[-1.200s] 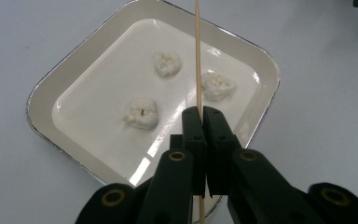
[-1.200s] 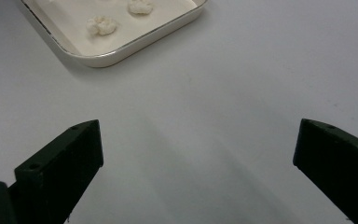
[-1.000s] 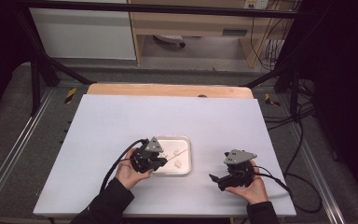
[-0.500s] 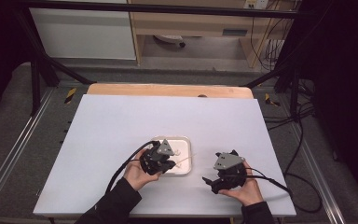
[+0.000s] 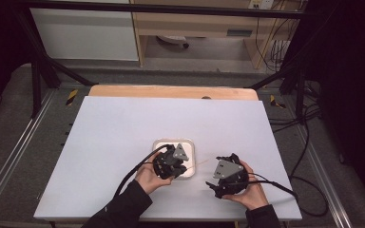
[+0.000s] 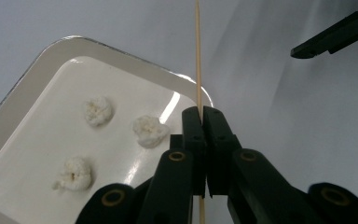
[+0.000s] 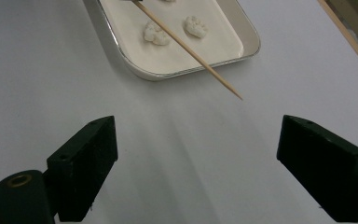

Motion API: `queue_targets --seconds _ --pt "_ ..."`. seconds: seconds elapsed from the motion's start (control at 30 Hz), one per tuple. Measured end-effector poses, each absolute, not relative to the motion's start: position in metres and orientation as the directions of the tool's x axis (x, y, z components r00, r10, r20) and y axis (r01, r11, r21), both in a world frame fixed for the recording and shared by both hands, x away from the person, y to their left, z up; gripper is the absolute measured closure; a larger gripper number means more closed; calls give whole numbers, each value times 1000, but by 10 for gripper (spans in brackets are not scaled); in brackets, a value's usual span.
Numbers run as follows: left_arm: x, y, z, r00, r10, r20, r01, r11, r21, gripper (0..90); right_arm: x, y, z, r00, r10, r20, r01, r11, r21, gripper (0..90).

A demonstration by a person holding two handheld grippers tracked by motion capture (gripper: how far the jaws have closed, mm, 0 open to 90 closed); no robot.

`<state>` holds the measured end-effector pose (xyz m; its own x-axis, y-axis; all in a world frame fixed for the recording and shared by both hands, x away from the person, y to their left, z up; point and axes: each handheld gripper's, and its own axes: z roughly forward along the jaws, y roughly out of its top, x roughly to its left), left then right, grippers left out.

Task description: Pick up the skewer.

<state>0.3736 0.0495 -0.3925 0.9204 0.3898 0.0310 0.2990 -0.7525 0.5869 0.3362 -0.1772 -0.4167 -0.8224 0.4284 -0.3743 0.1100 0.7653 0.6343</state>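
My left gripper (image 5: 184, 166) (image 6: 202, 116) is shut on a thin wooden skewer (image 6: 197, 56), which points away from its jaws over the right rim of a white tray (image 5: 188, 144) (image 6: 23, 93). Three white fluffy lumps (image 6: 149, 130) lie in the tray. My right gripper (image 5: 217, 170) (image 7: 196, 163) stands open just right of the tray. Its jaws have just been closing a little, with nothing between them. The skewer (image 7: 191, 49) tip hangs in front of it, above the table. One of its jaws shows far off in the left gripper view (image 6: 335, 35).
The white table top (image 5: 123, 128) stretches far to the left and back. A wooden strip (image 5: 171, 91) runs along its far edge. Black cables (image 5: 275, 183) trail from both grippers toward the near and right edges.
The left hand has moved right across the tray with the skewer. The right hand has shifted left toward the tray, and its jaws stand slightly narrower.
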Motion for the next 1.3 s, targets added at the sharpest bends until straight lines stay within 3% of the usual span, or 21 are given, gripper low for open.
queue_targets --seconds 0.57,1.3 --pt "371 20 -397 937 346 38 267 -786 558 884 334 -178 -420 -821 285 -495 -46 831 554 328" --pt "369 -2 -401 952 304 31 242 -812 531 884 337 -179 -428 -797 60 -601 -231 889 395 678"
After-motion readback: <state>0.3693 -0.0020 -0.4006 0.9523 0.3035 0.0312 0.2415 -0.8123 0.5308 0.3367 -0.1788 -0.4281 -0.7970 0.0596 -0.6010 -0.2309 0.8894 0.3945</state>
